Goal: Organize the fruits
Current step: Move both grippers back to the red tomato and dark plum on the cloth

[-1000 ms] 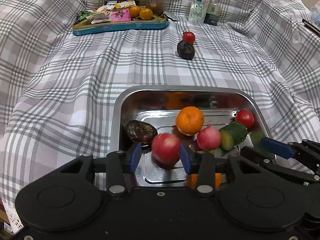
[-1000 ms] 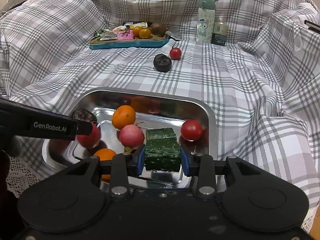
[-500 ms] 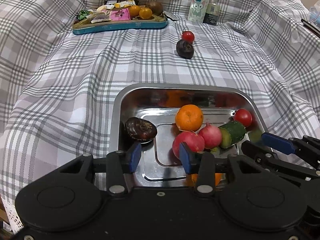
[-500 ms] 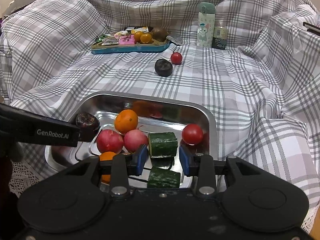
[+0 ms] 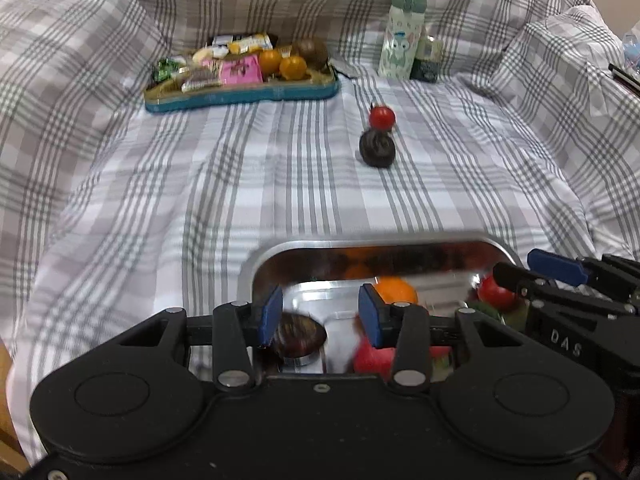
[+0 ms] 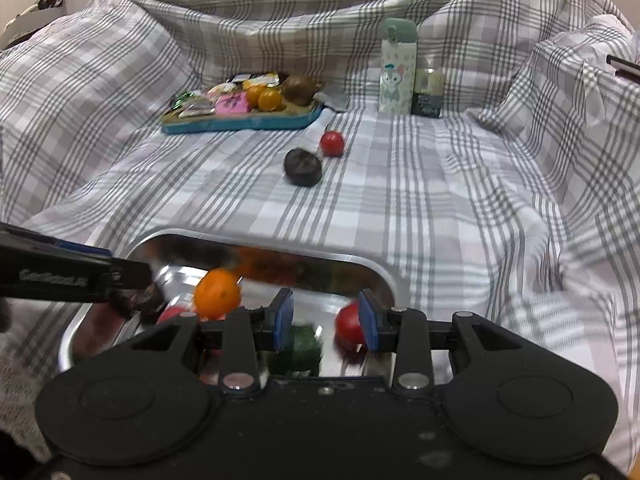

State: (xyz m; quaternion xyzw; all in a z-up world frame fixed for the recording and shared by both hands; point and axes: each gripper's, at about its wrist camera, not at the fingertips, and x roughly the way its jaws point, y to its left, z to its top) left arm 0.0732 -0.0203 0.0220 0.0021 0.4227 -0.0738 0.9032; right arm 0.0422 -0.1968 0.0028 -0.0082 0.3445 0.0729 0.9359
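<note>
The left hand-held gripper (image 5: 320, 312) now stands wide with nothing between its pads. A second ago it had a red round fruit (image 5: 368, 356) between them; that fruit now lies in the steel tray (image 5: 376, 242), at the bottom centre of the left wrist view, partly hidden behind the right pad. The right hand-held gripper (image 6: 325, 318) is a little narrower, but its pads are also apart and empty. The cucumber piece (image 6: 298, 346) that was between them is now down in the tray, beside a tomato (image 6: 348, 324) and near the orange (image 6: 218, 294).

In both views the tray has also slid lower in the frame, so I judge that both hands are pulling back from it. These two placements look finished. Two things are left on the checked cloth (image 5: 280, 184), well apart from the tray, in the upper middle: a small tomato (image 5: 382, 117) and, just beside it, a dark round fruit (image 5: 377, 150). They are probably next.
</note>
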